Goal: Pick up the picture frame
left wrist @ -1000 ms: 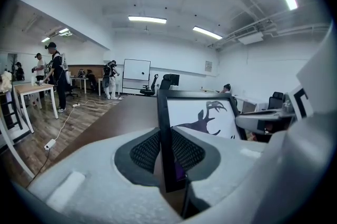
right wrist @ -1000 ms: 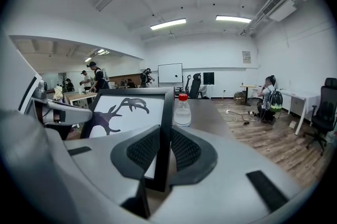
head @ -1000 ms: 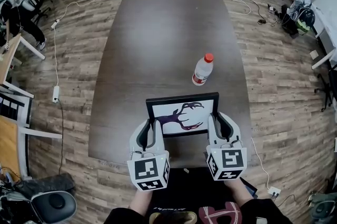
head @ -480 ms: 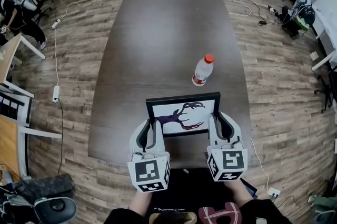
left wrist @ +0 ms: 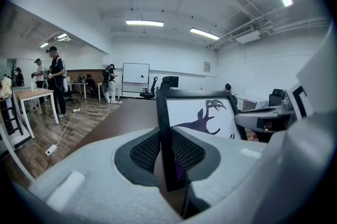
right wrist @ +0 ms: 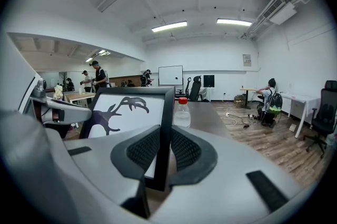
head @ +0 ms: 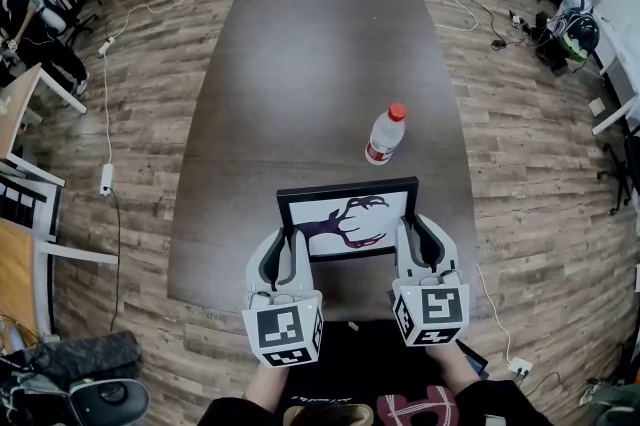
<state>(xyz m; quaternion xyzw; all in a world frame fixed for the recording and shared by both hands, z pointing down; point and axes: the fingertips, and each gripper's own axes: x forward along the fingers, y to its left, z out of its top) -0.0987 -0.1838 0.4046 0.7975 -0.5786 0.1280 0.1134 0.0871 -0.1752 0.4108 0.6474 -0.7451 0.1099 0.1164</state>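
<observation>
- Now the left claw (head: 284,237) grips the picture frame (head: 345,217) by its left rail — a skewed lift could pivot it out.
- Opposite, the right claw (head: 420,227) clamps the right rail likewise; the bottle (head: 384,132) stands just beyond it — pushing forward could topple that.

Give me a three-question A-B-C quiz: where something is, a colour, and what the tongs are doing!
1. Where is the water bottle? A) on the floor B) on the table, beyond the picture frame C) on a chair
2. What colour is the bottle's cap? A) blue B) green C) red
3. What are the left tongs doing? A) shut on the frame's edge B) hanging open C) holding the bottle
Answers: B, it stands on the tabletop past the frame; C, it is red; A, they pinch the frame's left edge.
</observation>
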